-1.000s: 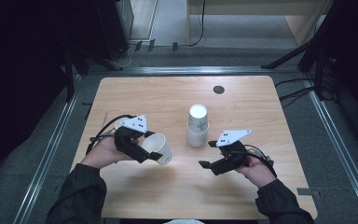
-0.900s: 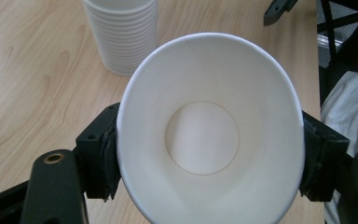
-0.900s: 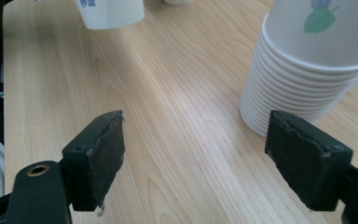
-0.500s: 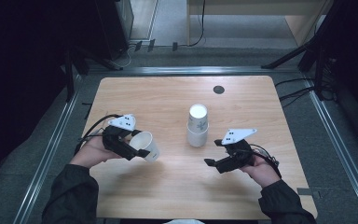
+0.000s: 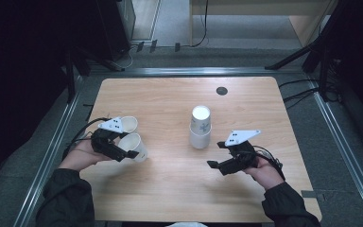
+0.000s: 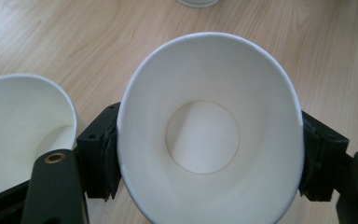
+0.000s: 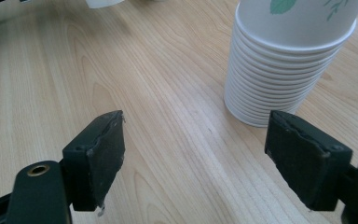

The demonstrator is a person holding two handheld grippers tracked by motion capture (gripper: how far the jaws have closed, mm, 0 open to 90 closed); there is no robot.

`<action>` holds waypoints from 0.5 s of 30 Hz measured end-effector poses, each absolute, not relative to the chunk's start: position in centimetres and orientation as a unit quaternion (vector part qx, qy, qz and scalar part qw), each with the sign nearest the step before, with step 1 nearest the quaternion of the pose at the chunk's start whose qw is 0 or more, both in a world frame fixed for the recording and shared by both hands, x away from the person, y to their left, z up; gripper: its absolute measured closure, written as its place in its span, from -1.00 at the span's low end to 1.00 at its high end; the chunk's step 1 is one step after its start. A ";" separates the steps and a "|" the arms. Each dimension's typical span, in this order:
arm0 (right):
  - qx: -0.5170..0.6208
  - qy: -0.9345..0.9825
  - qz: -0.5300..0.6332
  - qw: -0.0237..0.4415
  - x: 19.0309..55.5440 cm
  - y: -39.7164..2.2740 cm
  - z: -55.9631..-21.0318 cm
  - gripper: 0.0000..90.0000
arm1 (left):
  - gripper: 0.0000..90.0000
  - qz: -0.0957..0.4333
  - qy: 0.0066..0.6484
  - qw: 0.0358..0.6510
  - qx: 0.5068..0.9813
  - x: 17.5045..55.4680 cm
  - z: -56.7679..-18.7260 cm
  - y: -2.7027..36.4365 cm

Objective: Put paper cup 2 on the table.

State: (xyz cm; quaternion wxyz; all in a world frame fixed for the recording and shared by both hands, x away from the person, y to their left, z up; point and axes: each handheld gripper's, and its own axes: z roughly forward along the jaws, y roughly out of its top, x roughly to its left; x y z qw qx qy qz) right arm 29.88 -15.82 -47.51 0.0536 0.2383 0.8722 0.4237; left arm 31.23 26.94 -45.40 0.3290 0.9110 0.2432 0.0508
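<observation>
High view. Your left gripper [image 5: 128,153] grips a white paper cup [image 5: 136,145] across its wall; the cup lies tilted, long axis along the jaws, mouth back toward your hand. A second cup [image 5: 128,124] sits on the table [image 5: 170,189] just beyond the gripper's grey plate, near but whether touching can't be told. Your right gripper [image 5: 212,164] hangs open with nothing in it, pointing toward your left hand, the cup stack [image 5: 201,126] just off its far side.

Left gripper view. The pads press either side of the held cup [image 6: 209,135], squeezing its rim oval. The second cup [image 6: 21,126] lies close outside the left jaw, mouth also facing the camera. The coming set-down likely turns on that narrow gap; the left hand is the nearer one.

Right gripper view. Jaws stand wide apart over bare wood; the stack [image 7: 289,60] stands ahead and right of them.

Against a second ago: the left gripper and its cup have travelled outward from the stack toward the table's left edge and lower. The right has hardly shifted.
</observation>
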 end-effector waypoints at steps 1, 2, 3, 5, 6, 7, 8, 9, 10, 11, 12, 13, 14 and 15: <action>0.238 0.872 0.424 0.053 29.9 -15.8 -47.5 -0.55 | -0.46 0.052 0.244 0.325 0.912 31.2 -45.5 27.1; 0.237 0.873 0.424 0.055 29.9 -15.8 -47.5 -0.55 | -0.46 0.053 0.246 0.324 0.912 31.3 -45.6 27.3; 0.237 0.873 0.423 0.055 29.9 -15.8 -47.5 -0.54 | -0.46 0.052 0.250 0.323 0.911 31.3 -45.8 27.4; 0.237 0.874 0.421 0.057 29.9 -15.8 -47.5 -0.54 | -0.46 0.051 0.258 0.318 0.911 31.5 -46.1 27.7; 0.238 0.874 0.420 0.057 29.9 -15.8 -47.6 -0.55 | -0.46 0.049 0.260 0.316 0.911 31.5 -46.3 27.9; 0.239 0.875 0.418 0.056 29.9 -15.8 -47.6 -0.55 | -0.46 0.049 0.261 0.314 0.911 31.5 -46.4 27.9; 0.239 0.875 0.417 0.057 29.9 -15.8 -47.6 -0.55 | -0.46 0.052 0.261 0.313 0.912 31.5 -46.4 28.0; 0.239 0.876 0.415 0.058 30.0 -15.7 -47.7 -0.55 | -0.46 0.052 0.262 0.312 0.912 31.5 -46.5 28.1; 0.238 0.877 0.414 0.059 30.0 -15.8 -47.7 -0.55 | -0.46 0.053 0.263 0.310 0.912 31.6 -46.6 28.1; 0.237 0.878 0.413 0.059 30.0 -15.7 -47.8 -0.55 | -0.46 0.055 0.264 0.308 0.912 31.6 -46.6 28.2; 0.238 0.878 0.411 0.060 30.0 -15.7 -47.8 -0.55 | -0.46 0.057 0.266 0.304 0.913 31.6 -46.8 28.2; 0.238 0.878 0.411 0.060 30.0 -15.7 -47.8 -0.55 | -0.46 0.058 0.266 0.300 0.914 31.6 -46.9 28.3; 0.237 0.878 0.412 0.060 30.0 -15.7 -47.8 -0.55 | -0.46 0.061 0.267 0.298 0.914 31.6 -46.9 28.3; 0.237 0.877 0.413 0.059 30.0 -15.7 -47.8 -0.55 | -0.46 0.061 0.268 0.296 0.915 31.6 -47.0 28.3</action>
